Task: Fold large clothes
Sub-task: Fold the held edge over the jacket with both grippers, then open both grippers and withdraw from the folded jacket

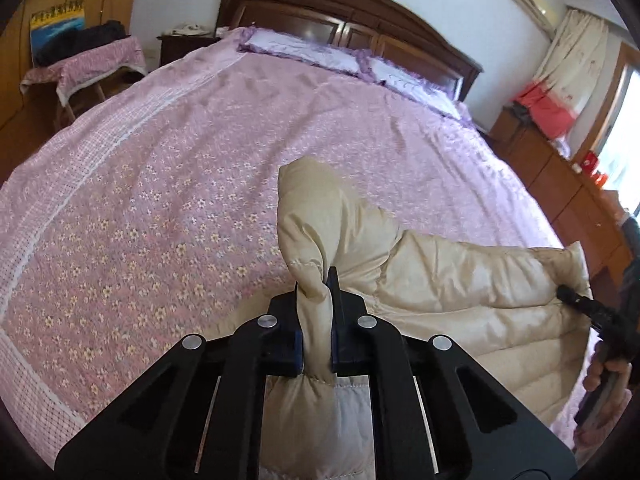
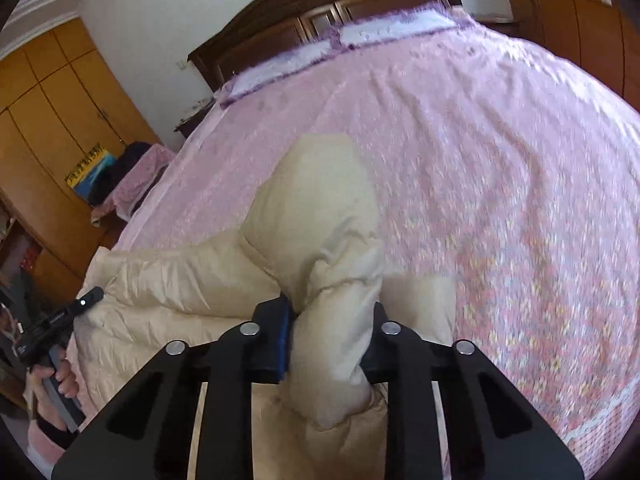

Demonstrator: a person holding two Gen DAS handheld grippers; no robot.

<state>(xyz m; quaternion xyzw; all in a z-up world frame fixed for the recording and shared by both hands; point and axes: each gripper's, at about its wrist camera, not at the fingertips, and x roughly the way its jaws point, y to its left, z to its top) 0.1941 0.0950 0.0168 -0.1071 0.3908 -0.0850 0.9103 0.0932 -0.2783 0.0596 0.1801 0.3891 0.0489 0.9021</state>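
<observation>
My left gripper is clamped on a thin pinch of the cream down jacket; my right gripper is closed on a thicker puffy roll of it. The jacket lies at the near edge of the pink floral bedspread. It looks light, soft and slippery, so I judge seams and quilted edges the safest holds. Both grippers tilt downward toward the far headboard.
</observation>
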